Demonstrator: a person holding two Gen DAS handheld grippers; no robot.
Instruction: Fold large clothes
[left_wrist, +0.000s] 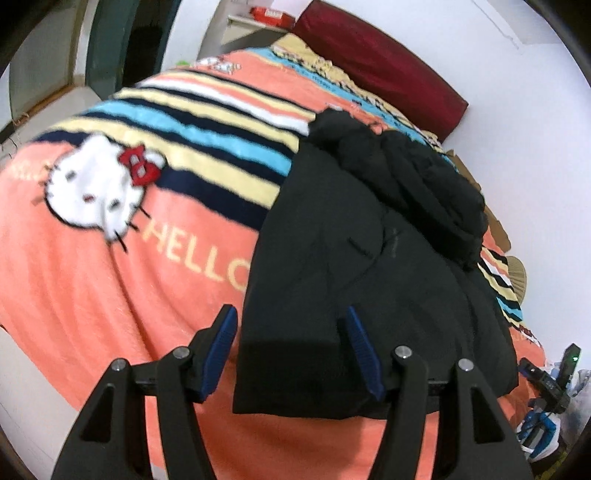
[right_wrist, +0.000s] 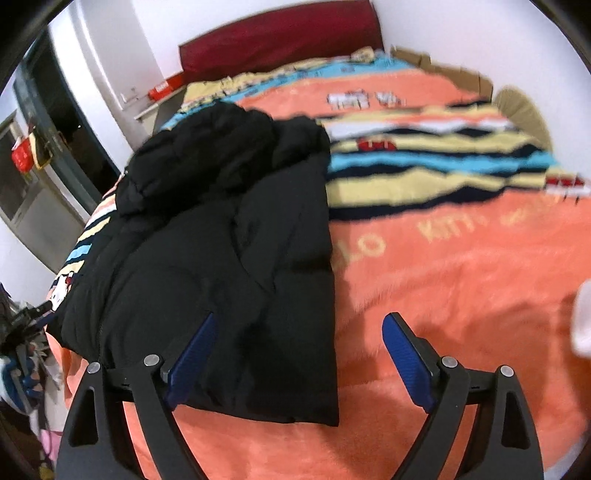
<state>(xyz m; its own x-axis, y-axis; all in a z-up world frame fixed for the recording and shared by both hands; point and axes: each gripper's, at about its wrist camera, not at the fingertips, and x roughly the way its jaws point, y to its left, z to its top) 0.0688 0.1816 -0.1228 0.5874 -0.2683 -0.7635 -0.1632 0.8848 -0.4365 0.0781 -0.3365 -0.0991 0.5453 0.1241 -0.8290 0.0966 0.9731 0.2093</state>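
Note:
A black padded jacket (left_wrist: 369, 266) lies lengthwise on the bed, folded narrow, its hood bunched at the far end. My left gripper (left_wrist: 290, 314) is open and empty, hovering over the jacket's near left hem corner. In the right wrist view the jacket (right_wrist: 229, 258) lies left of centre. My right gripper (right_wrist: 299, 325) is open and empty, straddling the jacket's near right edge from above. Whether either gripper touches the fabric cannot be told.
An orange striped Hello Kitty blanket (left_wrist: 110, 277) covers the bed and also shows in the right wrist view (right_wrist: 461, 277). A dark red headboard cushion (right_wrist: 280, 37) stands at the far end against the white wall. Clutter sits beside the bed (left_wrist: 546, 387).

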